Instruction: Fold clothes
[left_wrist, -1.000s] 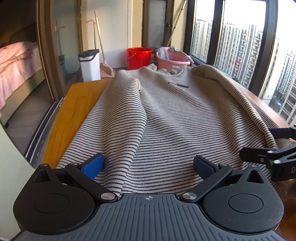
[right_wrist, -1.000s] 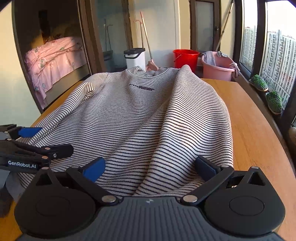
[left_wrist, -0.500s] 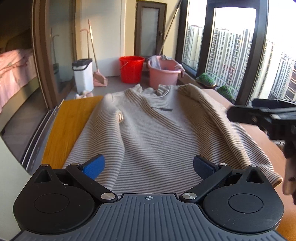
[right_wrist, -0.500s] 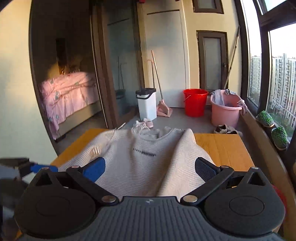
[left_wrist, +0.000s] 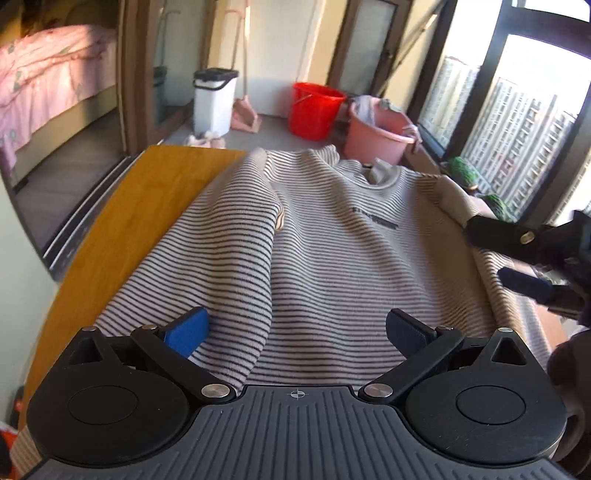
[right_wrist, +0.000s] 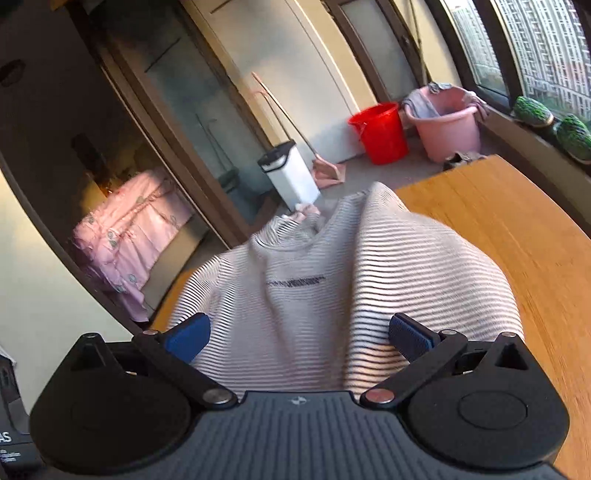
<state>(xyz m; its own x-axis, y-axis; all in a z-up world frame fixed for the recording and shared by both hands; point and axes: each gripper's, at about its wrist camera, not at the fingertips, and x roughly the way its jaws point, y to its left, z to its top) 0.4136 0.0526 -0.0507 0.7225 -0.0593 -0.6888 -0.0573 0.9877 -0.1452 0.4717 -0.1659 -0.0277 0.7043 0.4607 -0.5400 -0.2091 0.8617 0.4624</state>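
Note:
A beige sweater with thin dark stripes (left_wrist: 332, 266) lies front up on the wooden table (left_wrist: 140, 221), collar at the far end, both sleeves folded in over the body. My left gripper (left_wrist: 295, 328) hovers open above the hem, nothing between its blue pads. In the left wrist view my right gripper (left_wrist: 491, 254) reaches in from the right over the sweater's right sleeve. In its own tilted view the right gripper (right_wrist: 297, 332) stands open above the sweater (right_wrist: 332, 295), holding nothing.
Beyond the table's far end stand a red bucket (left_wrist: 316, 105), a pink basin (left_wrist: 376, 134) and a white bin (left_wrist: 214, 99). A bed with pink bedding (left_wrist: 40, 77) lies behind the glass door at left. Windows and green plants (right_wrist: 550, 122) run along the right.
Both grippers rose from the hem and came back toward the sweater. The right gripper has swung in over the right sleeve and its view has tilted. The sweater lies as before.

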